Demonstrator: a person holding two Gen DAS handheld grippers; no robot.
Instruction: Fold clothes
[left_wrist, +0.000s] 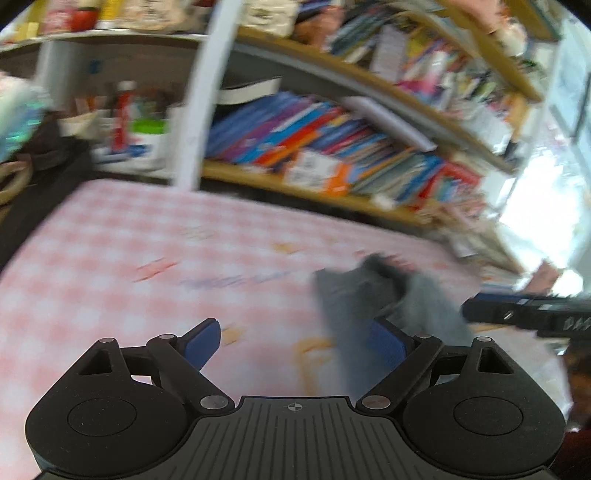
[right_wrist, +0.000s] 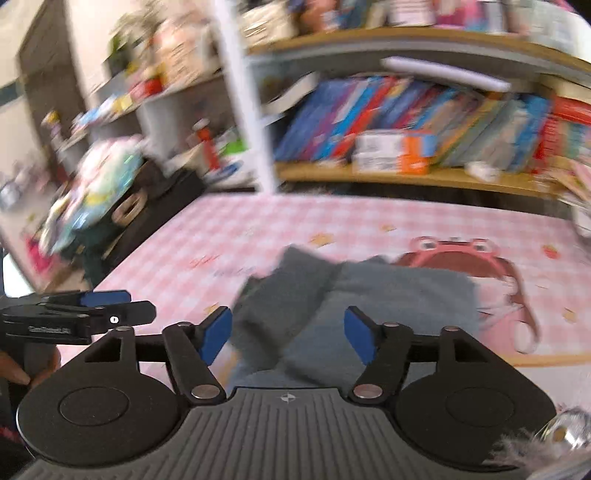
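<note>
A crumpled grey garment (right_wrist: 388, 295) lies bunched on the pink checked cloth (right_wrist: 221, 229), one flap folded over toward the left. My right gripper (right_wrist: 288, 317) hovers just over its near edge, open, with the fabric below and between the blue pads and neither pad pressing on it. In the left wrist view the same garment (left_wrist: 369, 295) sits to the right, partly behind the right finger. My left gripper (left_wrist: 295, 328) stands wide open over bare cloth and holds nothing. Each gripper also shows at the edge of the other's view, blurred.
Behind the bed-like surface runs a wooden bookshelf (right_wrist: 424, 177) packed with books, with a white post (right_wrist: 251, 110) at its left. Bags and toys (right_wrist: 92, 199) pile up beyond the left edge. A pink cartoon print (right_wrist: 461, 258) marks the cloth behind the garment.
</note>
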